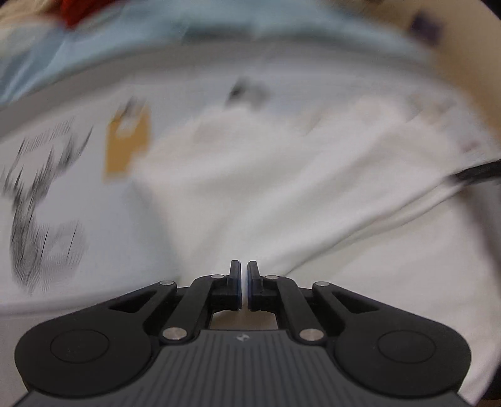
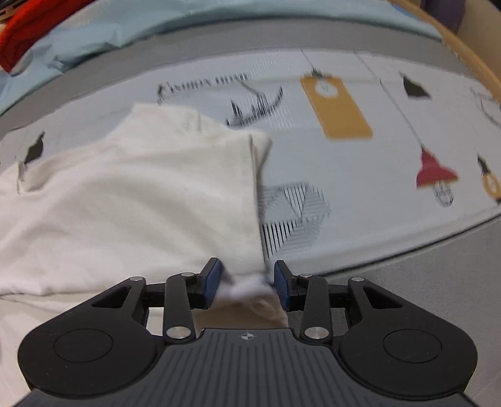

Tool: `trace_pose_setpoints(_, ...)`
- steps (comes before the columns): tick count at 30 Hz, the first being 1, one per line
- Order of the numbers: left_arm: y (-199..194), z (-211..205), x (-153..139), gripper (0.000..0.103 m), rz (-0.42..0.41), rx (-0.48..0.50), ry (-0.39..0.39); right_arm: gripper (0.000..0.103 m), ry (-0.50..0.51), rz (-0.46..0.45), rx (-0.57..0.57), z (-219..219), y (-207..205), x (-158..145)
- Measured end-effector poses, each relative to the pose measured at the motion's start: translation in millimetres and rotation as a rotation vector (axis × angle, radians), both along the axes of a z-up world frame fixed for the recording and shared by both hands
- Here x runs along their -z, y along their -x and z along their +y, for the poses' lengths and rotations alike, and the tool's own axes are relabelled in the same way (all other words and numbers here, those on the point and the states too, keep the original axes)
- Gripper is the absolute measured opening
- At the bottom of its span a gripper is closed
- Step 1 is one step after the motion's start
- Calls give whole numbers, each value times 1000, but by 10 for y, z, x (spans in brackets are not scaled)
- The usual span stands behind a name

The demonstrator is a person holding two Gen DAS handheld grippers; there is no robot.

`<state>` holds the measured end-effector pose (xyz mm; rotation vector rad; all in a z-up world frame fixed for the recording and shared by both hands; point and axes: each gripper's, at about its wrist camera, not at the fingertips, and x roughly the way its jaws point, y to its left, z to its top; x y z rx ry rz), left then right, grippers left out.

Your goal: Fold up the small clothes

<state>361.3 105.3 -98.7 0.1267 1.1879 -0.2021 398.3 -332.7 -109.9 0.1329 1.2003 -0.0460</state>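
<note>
A white garment (image 1: 266, 175) lies on a printed sheet (image 1: 62, 194); the left wrist view is blurred. My left gripper (image 1: 243, 275) is shut on the garment's near edge, and the cloth stretches away from its tips. In the right wrist view the same white garment (image 2: 131, 194) covers the left half. My right gripper (image 2: 247, 278) has its jaws partly apart, with a bunched corner of the garment (image 2: 250, 289) between the blue pads (image 2: 211, 280). The other gripper's dark tip (image 1: 479, 173) shows at the right edge of the left wrist view.
The printed sheet (image 2: 360, 175) carries lamp and tag drawings, with a grey border (image 2: 422, 275). A light blue cloth (image 2: 156, 22) and a red cloth (image 2: 28, 31) lie at the back. A wooden edge (image 2: 463, 47) runs along the far right.
</note>
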Motion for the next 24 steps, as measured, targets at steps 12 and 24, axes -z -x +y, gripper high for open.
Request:
trace_pose_setpoints(12,786,-209,-1203,27,-278,-97,67,41,-87,-380,-32,-13,752,-1206)
trace_pose_setpoints(24,2864,-507,-1428,60,-453,-187,71,41,-93,-557,-78,-173,2819,-1716)
